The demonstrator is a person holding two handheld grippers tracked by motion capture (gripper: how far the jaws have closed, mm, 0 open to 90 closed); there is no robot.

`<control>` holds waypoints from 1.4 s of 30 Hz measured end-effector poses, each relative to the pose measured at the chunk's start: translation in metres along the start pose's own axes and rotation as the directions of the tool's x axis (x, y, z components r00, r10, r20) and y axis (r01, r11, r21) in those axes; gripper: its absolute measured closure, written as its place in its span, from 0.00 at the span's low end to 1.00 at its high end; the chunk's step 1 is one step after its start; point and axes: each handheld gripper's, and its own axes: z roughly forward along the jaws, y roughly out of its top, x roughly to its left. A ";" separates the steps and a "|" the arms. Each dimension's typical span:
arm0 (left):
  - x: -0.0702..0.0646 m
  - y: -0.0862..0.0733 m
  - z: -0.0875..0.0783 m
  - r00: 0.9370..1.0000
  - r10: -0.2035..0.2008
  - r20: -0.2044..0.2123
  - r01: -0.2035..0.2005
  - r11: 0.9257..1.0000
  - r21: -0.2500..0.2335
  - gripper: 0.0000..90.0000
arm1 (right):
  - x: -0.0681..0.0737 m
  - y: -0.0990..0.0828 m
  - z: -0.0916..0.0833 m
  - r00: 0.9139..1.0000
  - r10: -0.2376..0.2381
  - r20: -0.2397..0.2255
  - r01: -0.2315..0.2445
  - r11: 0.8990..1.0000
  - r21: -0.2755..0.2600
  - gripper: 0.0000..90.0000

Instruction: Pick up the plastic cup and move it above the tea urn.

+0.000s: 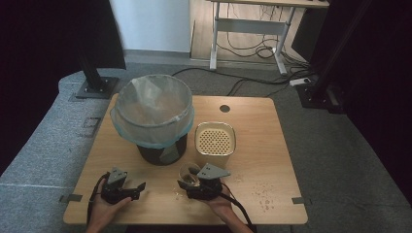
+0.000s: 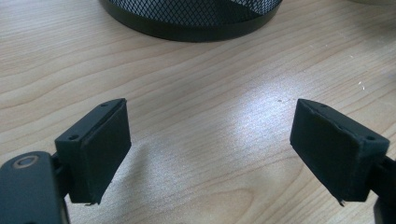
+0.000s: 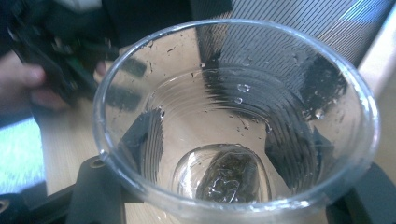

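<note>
Grip confirmed on the right: the right gripper (image 1: 194,184) has its jaws clamped around a clear plastic cup (image 3: 233,121), held tilted near the table's front edge, at about 6 o'clock from the strainer box. A dark wet clump, probably tea leaves (image 3: 229,177), sits in the cup's bottom with a little liquid. The left gripper (image 1: 133,188), at 9 o'clock from the cup and well apart from it, has its jaws spread wide over bare wood, holding nothing.

Judgement: the step in hand is carrying the cup to be emptied. The next move calls for lifting it to the cream strainer box (image 1: 215,138) just beyond, or the lined bin (image 1: 154,114) at 11 o'clock, and tipping without spilling.

Surface: a wooden table (image 1: 262,145), with scattered crumbs (image 1: 262,194) at 3 o'clock from the cup. The bin is black mesh with a pale bag over its rim. Beyond: grey carpet, loose cables (image 1: 252,51), a desk frame (image 1: 252,24).
</note>
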 end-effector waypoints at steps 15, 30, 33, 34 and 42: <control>0.002 -0.001 0.002 1.000 -0.022 -0.015 0.023 1.000 0.011 0.13 | -0.018 0.066 -0.071 0.998 -0.033 0.052 0.041 0.986 -0.159 0.43; 0.004 -0.001 0.002 0.999 -0.023 -0.034 0.024 0.999 0.026 0.13 | -0.105 0.108 -0.088 0.966 0.027 0.259 0.017 0.986 -0.164 0.43; 0.004 -0.002 0.003 0.999 -0.028 -0.033 0.029 0.999 0.029 0.13 | -0.123 0.108 -0.088 0.955 0.042 0.292 0.006 0.987 -0.161 0.42; 0.004 -0.002 0.004 0.999 -0.028 -0.033 0.029 0.999 0.031 0.13 | -0.128 0.108 -0.087 0.953 0.047 0.299 0.001 0.987 -0.159 0.42; 0.004 -0.003 0.006 0.999 -0.028 -0.029 0.030 0.999 0.044 0.14 | -0.146 0.109 -0.080 0.941 0.050 0.334 -0.004 0.991 -0.137 0.42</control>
